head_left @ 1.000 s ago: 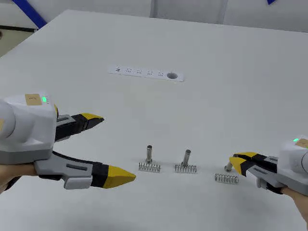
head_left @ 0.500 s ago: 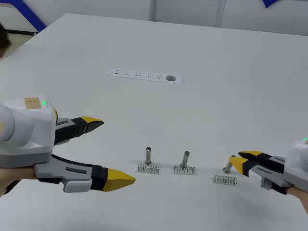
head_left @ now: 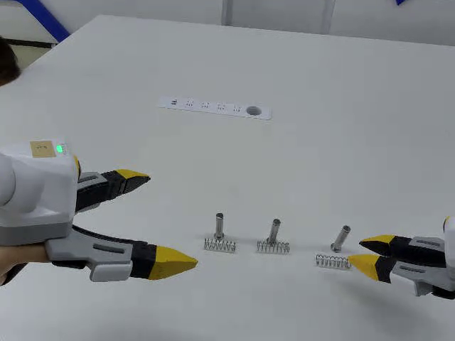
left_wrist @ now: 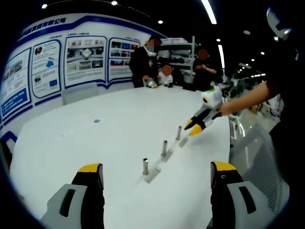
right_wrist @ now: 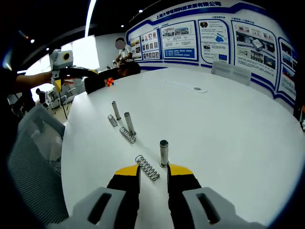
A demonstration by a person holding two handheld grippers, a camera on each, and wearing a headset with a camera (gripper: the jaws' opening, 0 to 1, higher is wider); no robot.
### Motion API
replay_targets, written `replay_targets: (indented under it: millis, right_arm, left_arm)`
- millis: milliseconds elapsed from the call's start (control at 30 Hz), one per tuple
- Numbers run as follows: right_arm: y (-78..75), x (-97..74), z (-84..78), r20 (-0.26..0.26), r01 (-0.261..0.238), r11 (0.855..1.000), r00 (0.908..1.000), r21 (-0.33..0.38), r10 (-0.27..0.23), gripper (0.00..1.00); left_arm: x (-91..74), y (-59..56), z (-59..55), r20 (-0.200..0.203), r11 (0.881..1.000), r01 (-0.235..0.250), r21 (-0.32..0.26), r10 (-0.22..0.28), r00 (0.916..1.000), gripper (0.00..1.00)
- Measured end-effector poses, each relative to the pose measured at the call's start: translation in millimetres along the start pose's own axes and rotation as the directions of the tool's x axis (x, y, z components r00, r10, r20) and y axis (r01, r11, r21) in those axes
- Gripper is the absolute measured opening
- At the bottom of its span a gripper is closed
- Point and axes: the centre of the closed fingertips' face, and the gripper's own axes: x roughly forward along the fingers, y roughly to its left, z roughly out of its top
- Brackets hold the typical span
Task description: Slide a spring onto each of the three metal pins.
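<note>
On the white table [head_left: 341,128], the left gripper [head_left: 160,219] hovers with its jaws spread wide and nothing between them, well to the left of the row of parts. The left pin [head_left: 219,225] stands upright with the left spring [head_left: 220,246] lying at its foot, on the near side. The middle pin [head_left: 274,231] leans a little, and the middle spring [head_left: 274,247] lies just in front of it. The right pin [head_left: 341,238] is tilted, with the right spring [head_left: 333,262] just beside its base (bare, like the other two pins). The right gripper [head_left: 370,252] sits low, its jaws a narrow gap apart and holding nothing, its tips just beside the right spring's end.
</note>
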Motion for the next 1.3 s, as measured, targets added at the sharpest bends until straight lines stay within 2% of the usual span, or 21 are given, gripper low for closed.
replay_targets:
  millis: [267,333,433,600,633,700,867,1000,1133,1300]
  right_arm:
    - [7.0,16.1,-9.8,-0.067,-0.073,0.996,0.9953,-0.049,0.07,0.23]
    - [6.1,18.2,-11.8,-0.082,-0.079,0.995,0.9939,-0.065,0.074,0.23]
    - [6.2,21.0,-12.6,-0.081,-0.095,0.994,0.9926,-0.052,0.091,0.22]
    - [10.8,25.5,-26.3,-0.144,-0.137,0.986,0.9821,-0.1,0.122,0.21]
    - [9.4,26.4,-25.3,-0.133,-0.13,0.984,0.9846,-0.122,0.114,0.2]
    - [11.3,29.2,-25.7,-0.132,-0.13,0.986,0.9844,-0.099,0.117,0.18]
    - [12.6,28.8,-27.3,-0.135,-0.135,0.984,0.9836,-0.115,0.12,0.12]
    - [12.4,27.1,-27.2,-0.136,-0.13,0.983,0.9843,-0.131,0.112,0.12]
    - [10.9,27.4,-26.9,-0.158,-0.114,0.982,0.9833,-0.15,0.09,0.11]
    - [12.3,22.4,-24.0,-0.158,-0.101,0.986,0.9843,-0.136,0.079,0.11]
  left_arm:
    - [-0.2,3.7,-0.4,-0.007,1.0,-0.006,-0.004,0.006,1.0,0.95]
    - [-0.3,4.2,-1.6,-0.012,1.0,-0.007,-0.004,0.007,0.9999,0.95]
    - [0.2,4.4,-2.5,-0.015,1.0,-0.006,-0.007,0.006,0.9999,0.95]
    - [2.0,4.0,-4.1,-0.024,1.0,-0.002,-0.007,0.002,0.9997,0.95]
    - [2.2,3.8,-3.9,-0.024,1.0,-0.002,-0.007,0.002,0.9997,0.95]
    - [2.7,3.7,-3.3,-0.022,1.0,-0.002,-0.007,0.002,0.9998,0.95]
    - [4.0,2.5,-2.7,-0.022,1.0,0.002,-0.005,-0.003,0.9997,0.95]
    - [3.8,1.4,-2.1,-0.019,1.0,0.003,-0.004,-0.003,0.9998,0.95]
    - [2.0,1.3,-2.8,-0.018,1.0,0.0,0.0,0.0,0.9998,0.95]
    - [-1.3,1.4,1.0,-0.008,1.0,-0.004,-0.001,0.004,1.0,0.95]
